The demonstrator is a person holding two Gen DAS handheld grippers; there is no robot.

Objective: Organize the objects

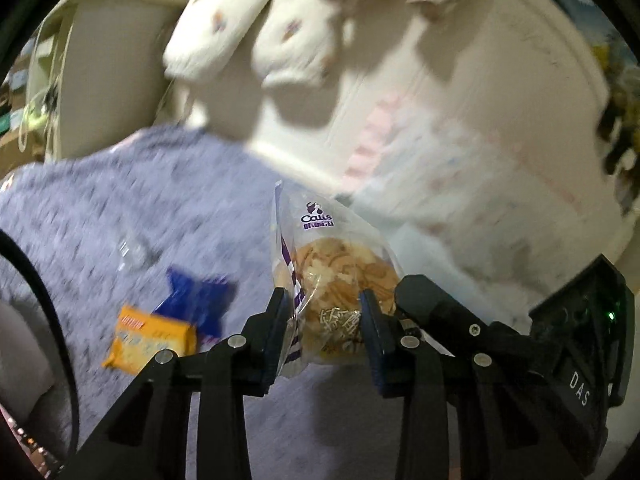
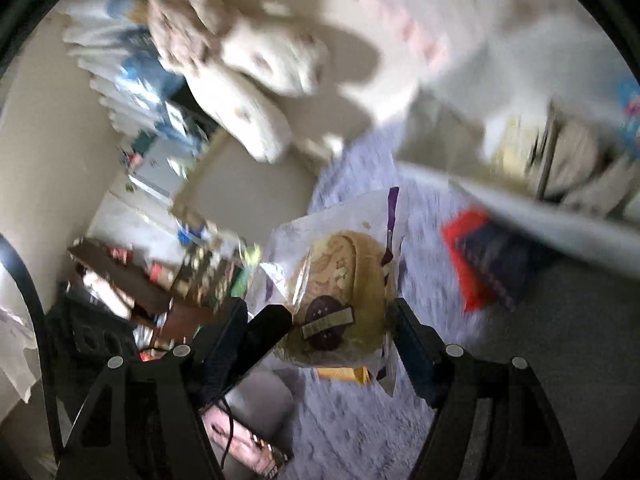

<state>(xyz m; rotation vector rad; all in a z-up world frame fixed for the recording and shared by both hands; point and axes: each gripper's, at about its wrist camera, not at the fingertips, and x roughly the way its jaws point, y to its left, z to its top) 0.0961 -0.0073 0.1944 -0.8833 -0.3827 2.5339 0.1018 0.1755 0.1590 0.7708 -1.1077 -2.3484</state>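
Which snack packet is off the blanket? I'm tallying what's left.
The clear Calis cracker bag, gripped in the left tongs; the orange packet and blue packet lie flat.

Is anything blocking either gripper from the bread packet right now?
No. The bread packet already sits between the left gripper pads, and the right gripper brackets it from the other side. Nothing visible stands between.

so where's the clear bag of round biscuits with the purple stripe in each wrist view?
Left wrist: clear bag of round biscuits with the purple stripe, lower centre, clamped between the left gripper jaws.
Right wrist: same bag, lower centre, between the right gripper jaws.
Shared landmark: the white plush toy's legs above the fuzzy lavender blanket.
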